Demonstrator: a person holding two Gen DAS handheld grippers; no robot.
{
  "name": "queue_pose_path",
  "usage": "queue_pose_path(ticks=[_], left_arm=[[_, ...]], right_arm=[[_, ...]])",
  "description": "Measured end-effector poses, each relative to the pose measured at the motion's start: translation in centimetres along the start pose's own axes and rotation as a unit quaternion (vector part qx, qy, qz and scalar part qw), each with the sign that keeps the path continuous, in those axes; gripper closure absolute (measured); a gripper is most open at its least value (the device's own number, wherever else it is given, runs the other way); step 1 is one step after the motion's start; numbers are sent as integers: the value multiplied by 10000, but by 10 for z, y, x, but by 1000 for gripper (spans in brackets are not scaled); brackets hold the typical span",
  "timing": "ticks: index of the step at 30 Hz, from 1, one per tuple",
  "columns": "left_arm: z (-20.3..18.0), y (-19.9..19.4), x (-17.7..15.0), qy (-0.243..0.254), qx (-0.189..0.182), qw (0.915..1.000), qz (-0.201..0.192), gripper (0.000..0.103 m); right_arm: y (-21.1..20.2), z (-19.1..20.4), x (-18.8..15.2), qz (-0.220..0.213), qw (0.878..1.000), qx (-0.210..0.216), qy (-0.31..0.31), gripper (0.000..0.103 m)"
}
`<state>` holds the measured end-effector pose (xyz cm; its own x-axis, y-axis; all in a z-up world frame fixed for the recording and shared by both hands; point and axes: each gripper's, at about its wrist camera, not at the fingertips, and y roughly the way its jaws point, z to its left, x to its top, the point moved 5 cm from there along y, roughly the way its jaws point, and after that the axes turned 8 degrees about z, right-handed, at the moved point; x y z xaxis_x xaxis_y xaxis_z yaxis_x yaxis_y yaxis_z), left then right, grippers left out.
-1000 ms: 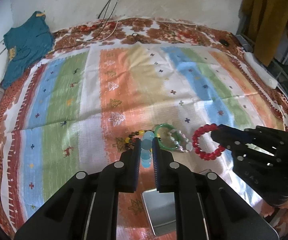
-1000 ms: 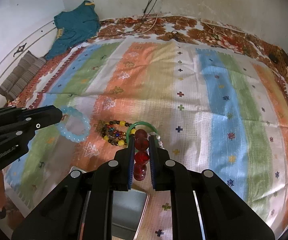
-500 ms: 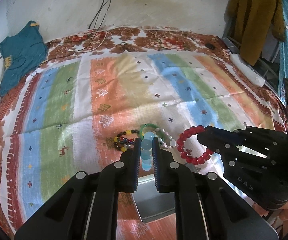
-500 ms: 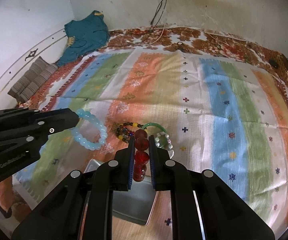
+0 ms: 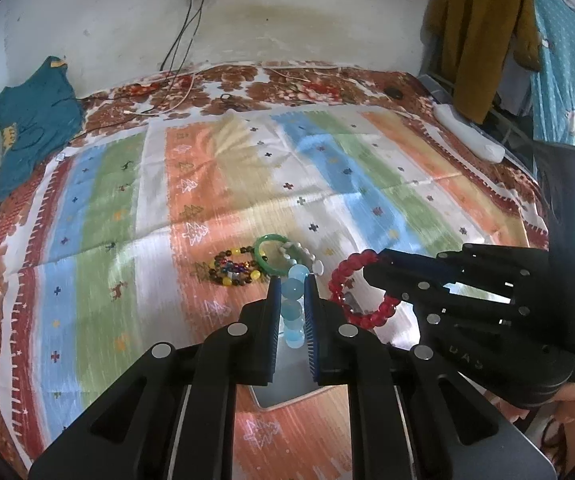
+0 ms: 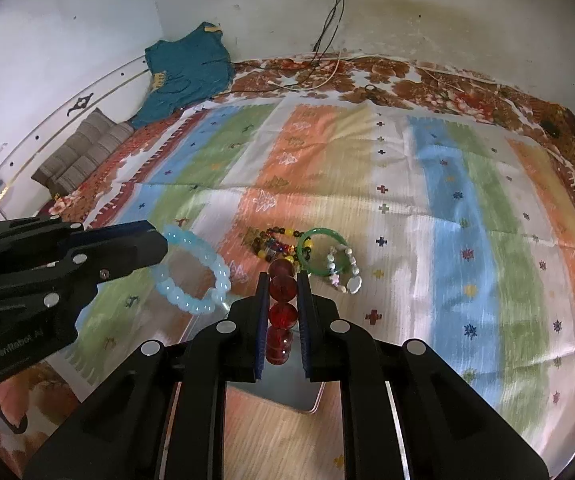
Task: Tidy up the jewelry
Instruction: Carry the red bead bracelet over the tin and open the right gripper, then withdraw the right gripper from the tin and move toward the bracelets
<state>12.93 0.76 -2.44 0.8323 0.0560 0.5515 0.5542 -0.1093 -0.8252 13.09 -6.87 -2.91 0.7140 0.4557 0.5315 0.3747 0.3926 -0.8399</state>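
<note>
Left gripper (image 5: 291, 300) clamped on pale blue translucent bead bracelet (image 6: 193, 272); right gripper (image 6: 283, 304) clamped on dark red glass bead bracelet (image 5: 361, 288). Both hang lifted above the grey metal tray (image 5: 287, 380) on the striped bedspread (image 5: 327, 184), neither dropped yet

Left to sort, lying just beyond the tray: multicoloured bead bracelet (image 5: 233, 268), green jade-like bangle (image 5: 265, 252), white charm bracelet (image 6: 341, 270)

Versus a second ago: both bracelets carried nearer, more tray showing

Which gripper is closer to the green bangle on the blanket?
Right, but only slightly, and it's hard to judge. The right gripper, holding the red bracelet, sits just below the green bangle. The left gripper, holding the blue bracelet, is almost as near.
</note>
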Motion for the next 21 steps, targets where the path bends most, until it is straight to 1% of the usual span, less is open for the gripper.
queue_pose_path(ticks=[6,9,11,12,13,14,16,18,21], left_arm=[[4,0,-5,-76,17,10000,19,92],[7,4,-7,-105,66,9999,93,92],[10,7,-8,-166,66,9997,161,91],[12,8,-8,-194,94,9996,183,88],[15,8,-7,-215,149,9995,189,85],[17,9,-7,-238,235,9993,184,81],[21,8,-7,-277,295,9990,178,79],[27,7,-6,-370,331,9986,171,74],[36,8,-5,-517,387,9977,190,69]], right_arm=[[-2,4,-9,26,10000,32,-6,89],[-1,4,-14,76,10000,49,39,89],[0,1,-16,116,9999,-25,86,84],[0,-1,-15,102,9999,-63,110,71],[-1,-3,-15,88,9998,-94,145,63],[-1,-5,-14,92,9998,-107,170,63],[1,-10,-14,144,9995,-131,232,62],[4,-13,-14,191,9993,-168,266,62],[7,-17,-14,249,9990,-203,321,61]])
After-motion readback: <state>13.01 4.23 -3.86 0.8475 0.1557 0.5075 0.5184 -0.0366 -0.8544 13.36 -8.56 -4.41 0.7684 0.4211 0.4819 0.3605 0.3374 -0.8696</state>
